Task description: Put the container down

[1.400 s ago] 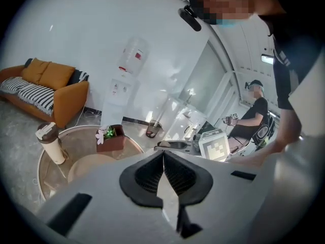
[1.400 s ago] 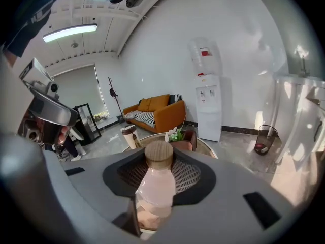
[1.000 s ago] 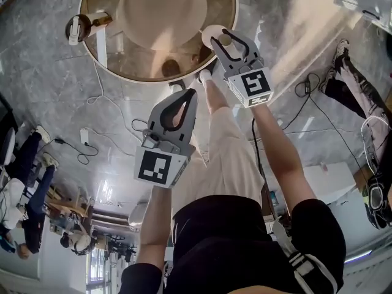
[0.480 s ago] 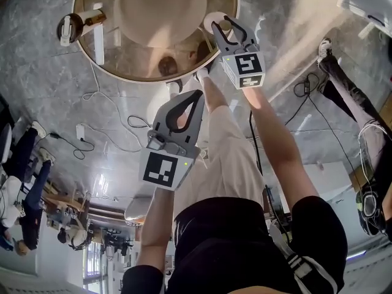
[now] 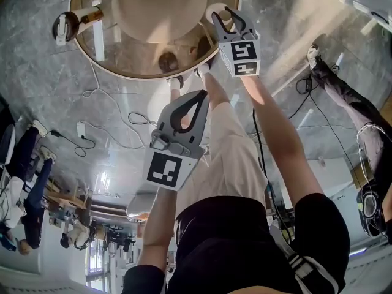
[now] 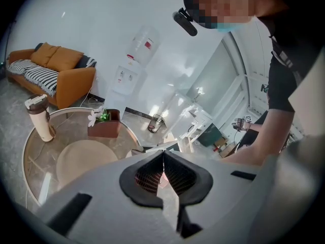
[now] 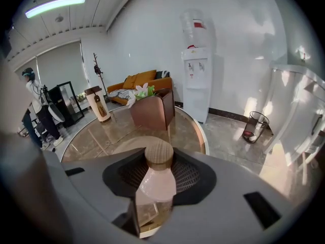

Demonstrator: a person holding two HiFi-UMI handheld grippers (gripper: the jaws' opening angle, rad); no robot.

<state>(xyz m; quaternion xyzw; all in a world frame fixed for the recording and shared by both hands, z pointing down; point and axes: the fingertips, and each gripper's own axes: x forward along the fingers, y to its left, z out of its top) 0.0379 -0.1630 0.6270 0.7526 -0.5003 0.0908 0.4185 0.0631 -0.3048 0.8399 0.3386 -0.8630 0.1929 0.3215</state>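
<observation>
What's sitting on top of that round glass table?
A tall cream flask and a brown box of flowers stand on the table. The right gripper and its lidded container cover the near edge.

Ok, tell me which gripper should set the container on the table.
Right. The right gripper grips the container at the edge of the glass table; the left gripper is shut, empty, off the table.

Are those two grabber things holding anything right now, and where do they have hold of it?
The right gripper clamps a small pinkish container by its upper body, just below the wooden lid. The left gripper is shut and empty.
</observation>
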